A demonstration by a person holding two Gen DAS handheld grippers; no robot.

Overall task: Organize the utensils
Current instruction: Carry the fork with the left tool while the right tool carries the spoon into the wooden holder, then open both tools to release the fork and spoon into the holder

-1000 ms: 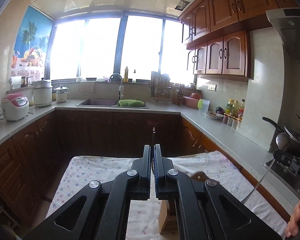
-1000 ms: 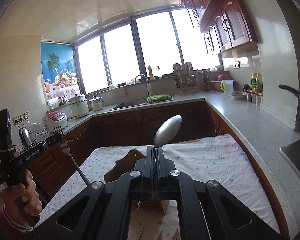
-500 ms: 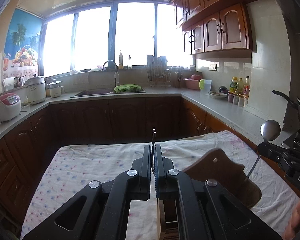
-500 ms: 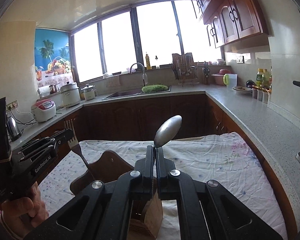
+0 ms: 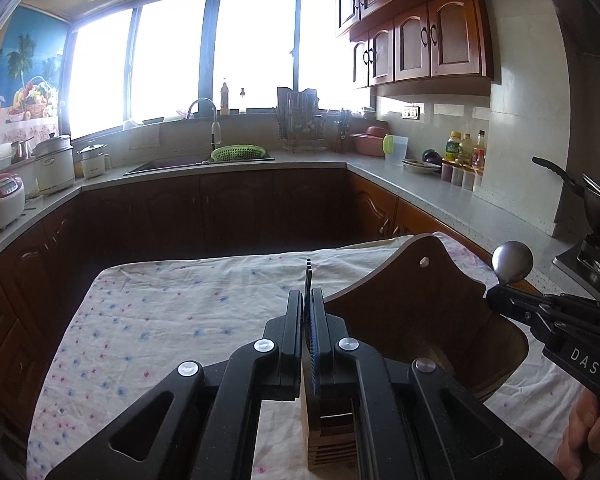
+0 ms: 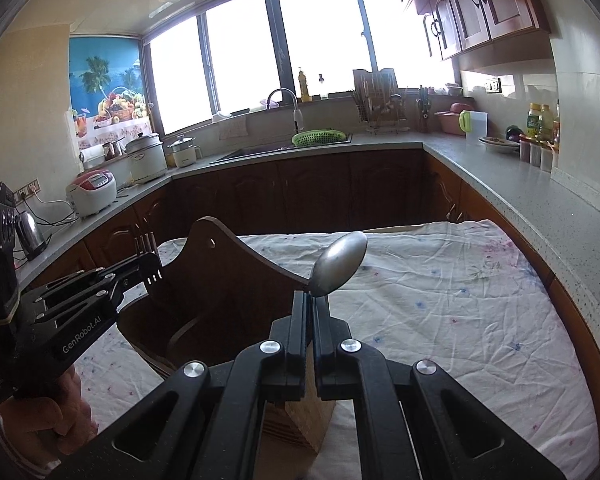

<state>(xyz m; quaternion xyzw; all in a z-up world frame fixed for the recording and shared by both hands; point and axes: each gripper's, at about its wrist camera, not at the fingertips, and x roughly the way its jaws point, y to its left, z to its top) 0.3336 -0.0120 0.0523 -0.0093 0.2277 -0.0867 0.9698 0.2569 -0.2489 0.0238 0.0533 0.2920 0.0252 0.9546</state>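
Observation:
My left gripper [image 5: 308,300] is shut on a fork [image 5: 308,276], seen edge-on with tines up; its tines [image 6: 146,245] show in the right wrist view above that gripper [image 6: 150,270]. My right gripper [image 6: 309,300] is shut on a metal spoon [image 6: 340,263], bowl up; it also shows in the left wrist view [image 5: 512,262]. Both hover over a wooden utensil holder: a light slotted block [image 5: 332,428] [image 6: 300,420] with a tall dark curved back [image 5: 416,300] [image 6: 228,280], standing on the table.
The table wears a white flowered cloth [image 5: 160,320] [image 6: 440,304]. Dark cabinets and grey counters ring the room, with a sink [image 5: 188,164], green basket [image 5: 238,153], rice cookers [image 5: 2,200], bottles [image 5: 466,148] and a pan handle [image 5: 556,172].
Both grippers have come lower and closer to the table. The holder's dark back now fills more of both views and the fork and spoon sit nearer the slotted block.

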